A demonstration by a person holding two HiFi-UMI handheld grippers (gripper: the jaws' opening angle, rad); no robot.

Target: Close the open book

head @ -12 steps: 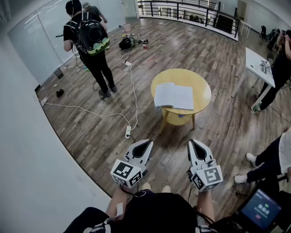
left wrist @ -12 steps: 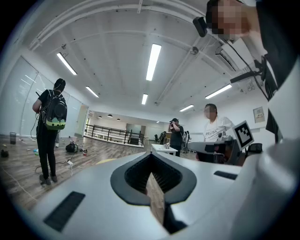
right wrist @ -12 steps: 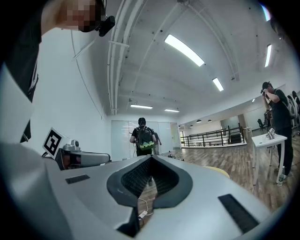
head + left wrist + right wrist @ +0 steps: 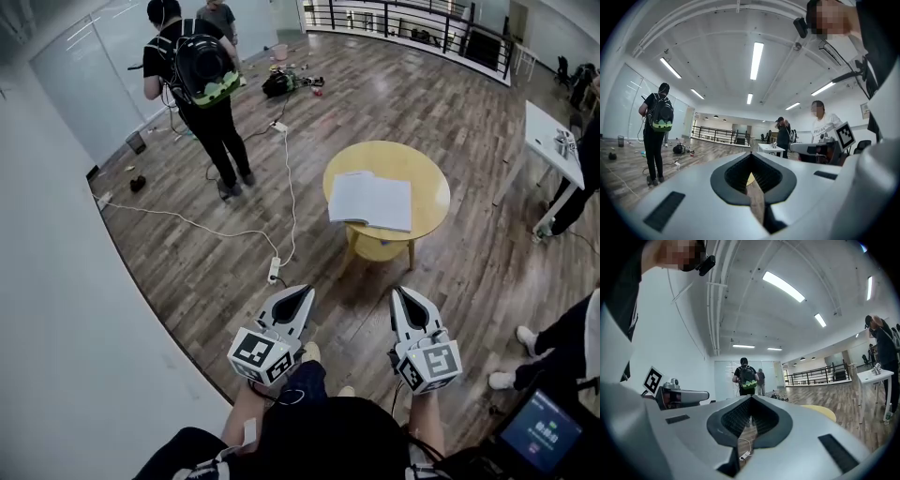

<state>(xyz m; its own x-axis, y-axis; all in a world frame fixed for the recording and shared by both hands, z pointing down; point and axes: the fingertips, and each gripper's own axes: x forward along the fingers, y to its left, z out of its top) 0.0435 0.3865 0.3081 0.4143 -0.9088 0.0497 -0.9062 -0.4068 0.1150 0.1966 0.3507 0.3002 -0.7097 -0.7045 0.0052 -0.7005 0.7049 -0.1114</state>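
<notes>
Head view looks steeply down on a wooden floor. The open book (image 4: 371,200) lies flat on the round yellow bench (image 4: 427,178), well ahead of both grippers. The left gripper (image 4: 298,298) and the right gripper (image 4: 405,302) are held level, close to the person's body. Each has its jaws pressed together with nothing between them, and the two gripper views show only floor and room past the tips.

The step in hand looks like the approach, since the book seems out of reach. To do it well, walk up to the near edge of the bench first. Then work one pair of closed jaws like a wedge under the outer edge of one half and swing it over the spine. The other gripper should steady the other half, as the book may slide on the smooth top.

A white cable (image 4: 286,202) runs across the floor to a power strip (image 4: 274,270), just left of the straight path and likely a trip risk. A person with a backpack (image 4: 202,84) stands well off at far left. A white desk (image 4: 548,141) and another person's legs (image 4: 553,347) are to the right.
</notes>
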